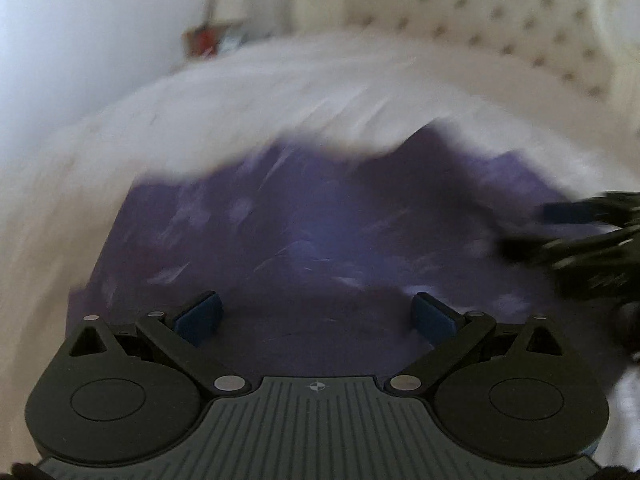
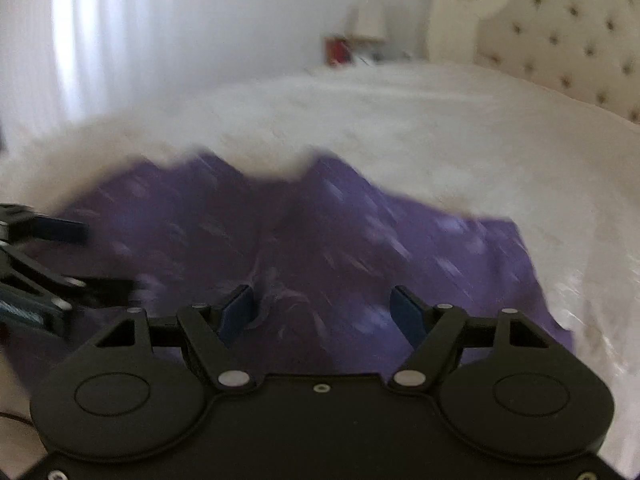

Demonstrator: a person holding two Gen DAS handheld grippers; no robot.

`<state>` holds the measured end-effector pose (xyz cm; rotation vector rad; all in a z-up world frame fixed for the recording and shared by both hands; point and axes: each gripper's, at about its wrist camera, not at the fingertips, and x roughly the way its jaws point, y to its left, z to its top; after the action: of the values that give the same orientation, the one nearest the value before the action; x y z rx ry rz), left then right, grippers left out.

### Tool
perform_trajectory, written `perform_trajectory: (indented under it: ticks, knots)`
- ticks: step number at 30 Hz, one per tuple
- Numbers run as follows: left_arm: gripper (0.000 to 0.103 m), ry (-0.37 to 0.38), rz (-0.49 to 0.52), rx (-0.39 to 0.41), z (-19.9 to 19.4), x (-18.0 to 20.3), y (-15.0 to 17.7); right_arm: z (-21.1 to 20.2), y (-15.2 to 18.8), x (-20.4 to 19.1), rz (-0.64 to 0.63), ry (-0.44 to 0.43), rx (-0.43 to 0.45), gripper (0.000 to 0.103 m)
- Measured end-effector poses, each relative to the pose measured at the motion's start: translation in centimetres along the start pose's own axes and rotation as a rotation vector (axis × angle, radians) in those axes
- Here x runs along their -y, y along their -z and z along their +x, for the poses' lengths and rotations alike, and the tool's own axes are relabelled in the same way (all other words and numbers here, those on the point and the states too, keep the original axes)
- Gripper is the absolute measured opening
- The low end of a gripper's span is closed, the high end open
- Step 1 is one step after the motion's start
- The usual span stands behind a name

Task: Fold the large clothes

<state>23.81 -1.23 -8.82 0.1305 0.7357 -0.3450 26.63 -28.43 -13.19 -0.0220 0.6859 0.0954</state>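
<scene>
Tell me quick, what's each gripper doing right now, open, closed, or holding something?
Left gripper: open, holding nothing, above the purple garment.
Right gripper: open, nothing gripped; purple garment lies below its spread jaws.

A home bedroom: a bed [image 2: 440, 120] spread with a white cover, a cream button-tufted headboard [image 2: 568, 40] behind it, pale curtains [image 2: 100, 40], and a blurred bedside stand with a lamp [image 2: 370, 20].
</scene>
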Motion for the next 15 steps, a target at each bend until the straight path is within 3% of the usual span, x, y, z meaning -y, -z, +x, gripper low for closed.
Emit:
perform_trajectory:
  ticks: [3,5,7,12,15]
  knots:
    - [0.103,-0.046,-0.111,-0.003,0.5,-3.6,1.1,1.6,1.4,3.4,0.103,0.132,-0.048,0.075]
    - [0.103,-0.028,-0.163,-0.003,0.2,-5.1,1.3,1.6,2.2,5.8,0.17,0.18,-0.045,0.075]
    - [0.103,-0.013,-0.155,-0.015,0.1,-5.8,1.2,1.5,2.8,7.5,0.231,0.165,-0.053,0.075]
    - [0.103,0.026,-0.186,-0.012,-1.2,-6.5,1.0,0.3,2.6,7.5,0.219,0.151,-0.07,0.075]
    - [0.103,0.086,-0.243,0.025,-3.5,-7.3,1.7,-2.4,2.8,8.6,0.271,0.094,-0.014,0.079]
